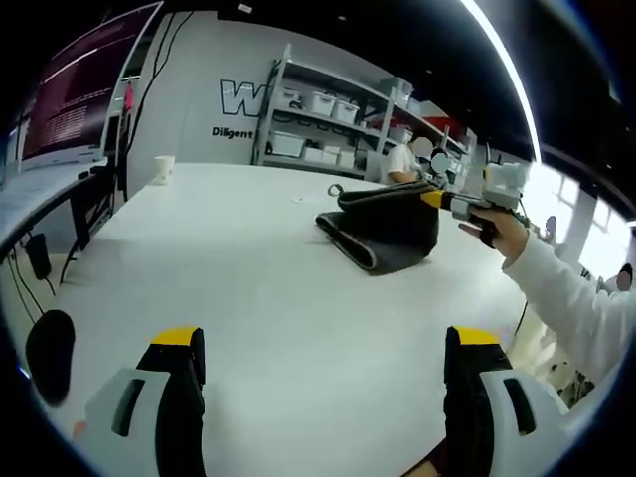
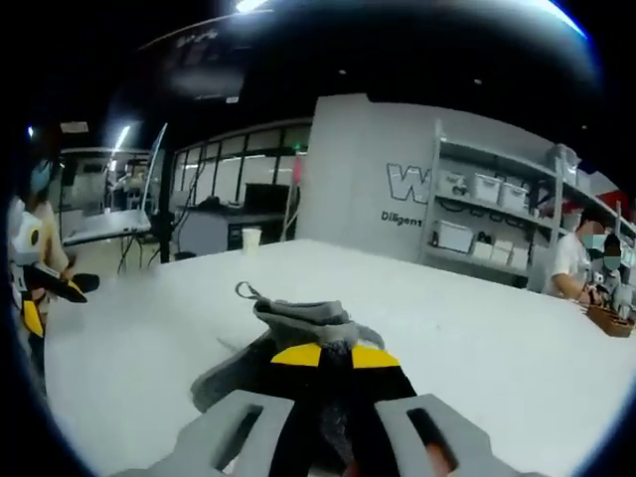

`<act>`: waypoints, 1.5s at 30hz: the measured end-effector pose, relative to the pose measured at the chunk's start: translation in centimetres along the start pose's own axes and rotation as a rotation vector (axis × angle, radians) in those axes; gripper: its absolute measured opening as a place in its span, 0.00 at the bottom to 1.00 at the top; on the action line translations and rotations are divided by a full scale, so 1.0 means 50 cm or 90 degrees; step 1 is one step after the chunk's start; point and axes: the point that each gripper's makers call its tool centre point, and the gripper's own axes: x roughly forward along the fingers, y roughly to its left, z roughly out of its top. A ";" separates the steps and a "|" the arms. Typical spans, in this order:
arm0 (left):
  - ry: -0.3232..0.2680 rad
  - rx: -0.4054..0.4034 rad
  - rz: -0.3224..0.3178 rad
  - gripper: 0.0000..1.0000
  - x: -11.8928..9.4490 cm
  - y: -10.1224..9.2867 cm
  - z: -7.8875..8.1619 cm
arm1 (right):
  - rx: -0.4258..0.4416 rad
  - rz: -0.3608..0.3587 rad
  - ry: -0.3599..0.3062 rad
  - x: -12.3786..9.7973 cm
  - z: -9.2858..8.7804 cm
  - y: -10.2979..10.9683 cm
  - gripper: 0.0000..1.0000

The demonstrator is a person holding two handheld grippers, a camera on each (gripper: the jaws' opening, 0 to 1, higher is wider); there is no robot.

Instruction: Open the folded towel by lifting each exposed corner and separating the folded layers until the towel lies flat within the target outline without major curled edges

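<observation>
towel [image 2: 298, 328] seemingly pinched in right gripper [image 2: 333, 356].

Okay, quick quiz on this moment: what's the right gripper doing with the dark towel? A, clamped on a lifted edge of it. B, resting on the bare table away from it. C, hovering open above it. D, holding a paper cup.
A: in the left gripper view the right gripper pinches the towel's raised edge, and in its own view its jaws are closed on the cloth.

Left fingers [image 1: 323, 348] apart, right [image 2: 334, 356] together.
</observation>
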 end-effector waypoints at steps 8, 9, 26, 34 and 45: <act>0.002 0.000 0.002 1.00 0.004 0.008 0.000 | 0.053 -0.038 -0.012 -0.016 -0.009 -0.057 0.01; 0.003 0.000 0.002 1.00 0.004 0.008 -0.001 | 0.065 -0.042 -0.012 -0.018 -0.012 -0.064 0.01; 0.007 0.005 0.000 1.00 0.008 0.002 -0.005 | 0.259 -0.150 -0.032 -0.070 -0.094 -0.201 0.01; 0.010 0.005 0.001 1.00 0.009 0.000 -0.008 | 0.349 -0.219 -0.037 -0.100 -0.152 -0.262 0.01; 0.012 0.004 0.003 1.00 0.007 0.000 -0.008 | 0.425 -0.263 0.016 -0.127 -0.258 -0.300 0.01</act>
